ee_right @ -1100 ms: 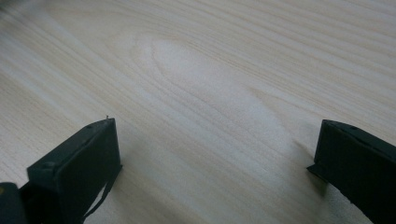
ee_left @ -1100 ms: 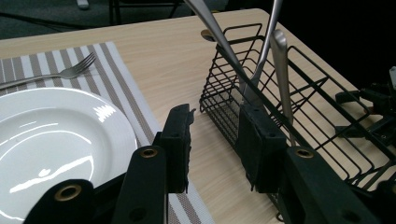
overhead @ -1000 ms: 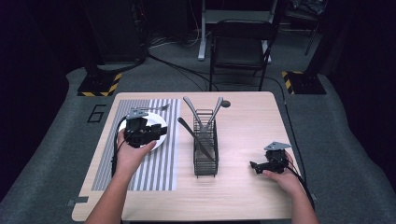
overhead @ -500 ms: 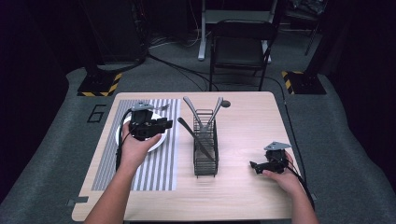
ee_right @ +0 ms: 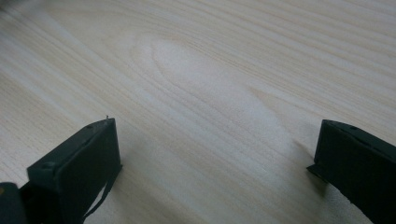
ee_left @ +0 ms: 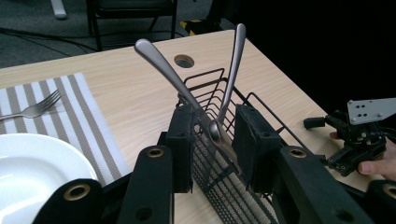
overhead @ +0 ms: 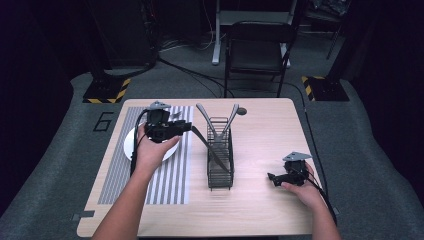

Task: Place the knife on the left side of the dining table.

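A black wire basket (overhead: 220,172) stands mid-table with two silver utensils (overhead: 202,114) crossing in a V and a third, dark utensil (overhead: 205,142) leaning out to the left. My left gripper (overhead: 185,125) is held level above the placemat, pointing right at the basket. In the left gripper view the leaning utensil's handle (ee_left: 223,142) lies between the pads (ee_left: 181,140) of my left gripper (ee_left: 215,128), with a gap on each side. My right gripper (overhead: 272,176) rests on the table at the right, open, bare wood between its jaws (ee_right: 215,140).
A white plate (overhead: 131,142) sits on the striped placemat (overhead: 165,182) under my left hand, and a fork (ee_left: 32,109) lies on the mat beyond it. A round hole (overhead: 241,111) is in the tabletop behind the basket. A chair (overhead: 255,50) stands past the far edge.
My left gripper has moved right and up, from over the plate to the basket's leaning utensil. The utensils and my right gripper have stayed still.
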